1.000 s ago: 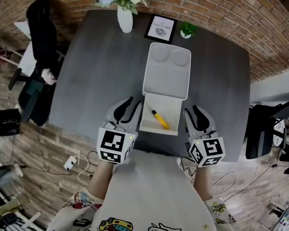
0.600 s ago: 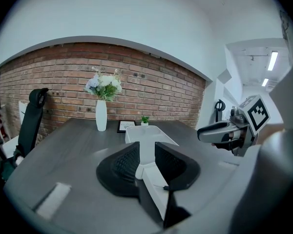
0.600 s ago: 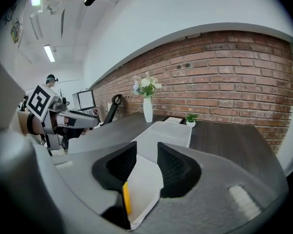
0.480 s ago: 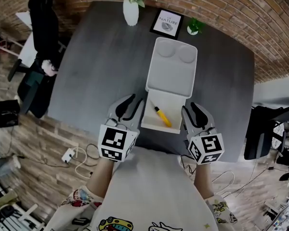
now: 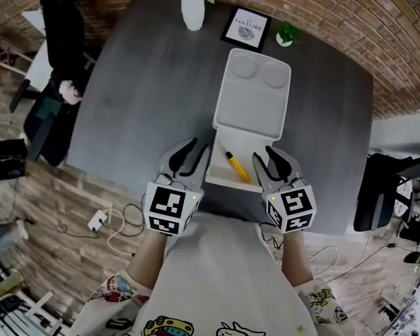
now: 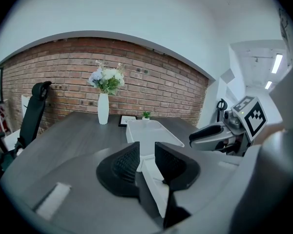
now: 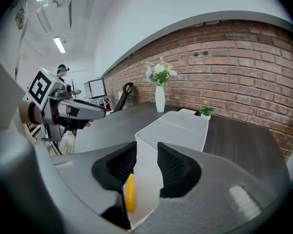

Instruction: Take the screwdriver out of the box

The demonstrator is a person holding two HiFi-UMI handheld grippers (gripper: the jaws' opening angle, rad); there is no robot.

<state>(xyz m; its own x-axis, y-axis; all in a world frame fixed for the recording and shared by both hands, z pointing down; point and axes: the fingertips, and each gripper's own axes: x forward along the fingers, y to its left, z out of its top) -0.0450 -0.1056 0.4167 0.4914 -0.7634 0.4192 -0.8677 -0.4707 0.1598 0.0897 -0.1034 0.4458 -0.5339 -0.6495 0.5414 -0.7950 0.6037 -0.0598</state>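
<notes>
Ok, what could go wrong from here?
The right tool, jaws open, lines up with the right wall of the box, so closing now might pinch the wall, not the screwdriver. The screwdriver lies flat and slanted on the box floor; it may slip. The left tool isn't gripping the box, which could slide.

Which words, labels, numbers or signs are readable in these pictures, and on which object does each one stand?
"NATURE": on the framed picture at the table's far edge, readable only faintly; the smaller print above it is too small to read.
Left marker cube and right marker cube: black-and-white square patterns only, no letters or numbers.
Nothing else can be read.
</notes>
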